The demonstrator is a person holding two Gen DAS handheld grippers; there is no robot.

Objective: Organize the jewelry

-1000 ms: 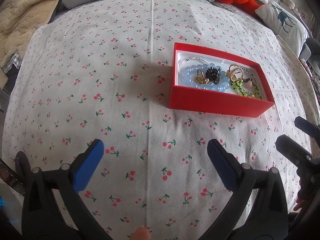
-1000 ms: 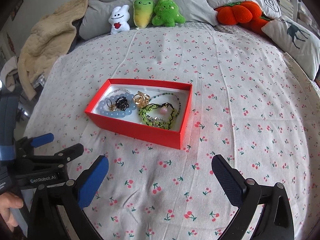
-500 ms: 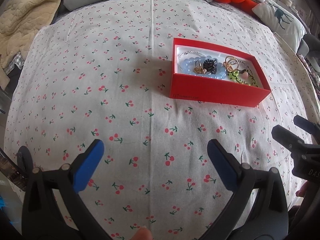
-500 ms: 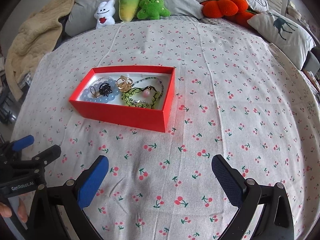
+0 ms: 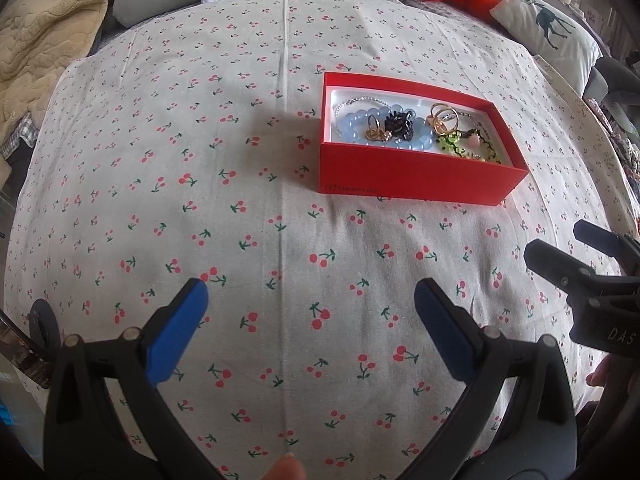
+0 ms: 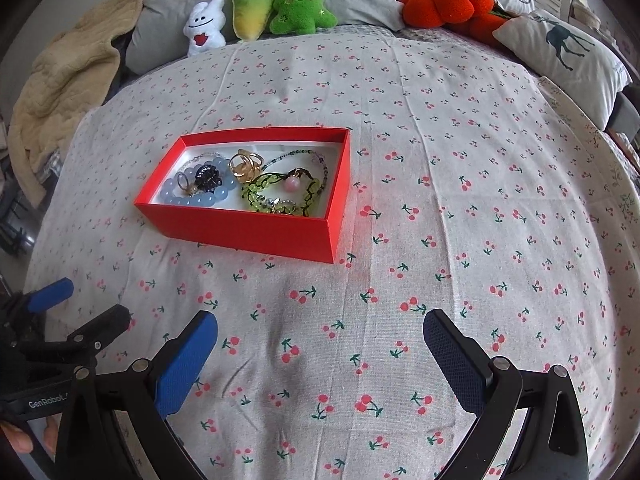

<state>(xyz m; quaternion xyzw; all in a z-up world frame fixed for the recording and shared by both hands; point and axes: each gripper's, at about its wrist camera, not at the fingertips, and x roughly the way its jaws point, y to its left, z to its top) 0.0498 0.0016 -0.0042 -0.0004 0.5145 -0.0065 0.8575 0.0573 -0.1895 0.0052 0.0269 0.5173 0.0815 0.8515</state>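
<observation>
- Tongs, left (image 5: 310, 304): spread wide, blue pads (image 5: 176, 332) far apart, nothing between them, poised over bare sheet (image 5: 200, 160) near the bed's front edge.
- Tongs, right (image 6: 320, 336): likewise gaping wide, gripping nothing, touching nothing, above the cherry-print sheet just short of the box.
- Box (image 6: 256, 232), red and lidless, flat on the bed, ahead of both tongs and apart from each; off to the right in the left wrist view (image 5: 420, 184), off to the left in the right wrist view.
- Inside the box, on a white lining: blue bead bracelet (image 6: 200, 198) at the left end, black hair tie (image 6: 208, 176) and small gold rings (image 6: 186, 186) lying on it.
- Beside those, gold rings (image 6: 246, 166) in a cluster near the middle; green beaded strand (image 6: 264, 192) with a pink bead (image 6: 293, 184) at the right end; thin bead chain (image 6: 312, 158) along the back.
- At the headboard end, well beyond the box: plush toys (image 6: 280, 12), orange cushion (image 6: 440, 4), deer pillow (image 6: 560, 48), tan blanket (image 6: 64, 88) at the left.
</observation>
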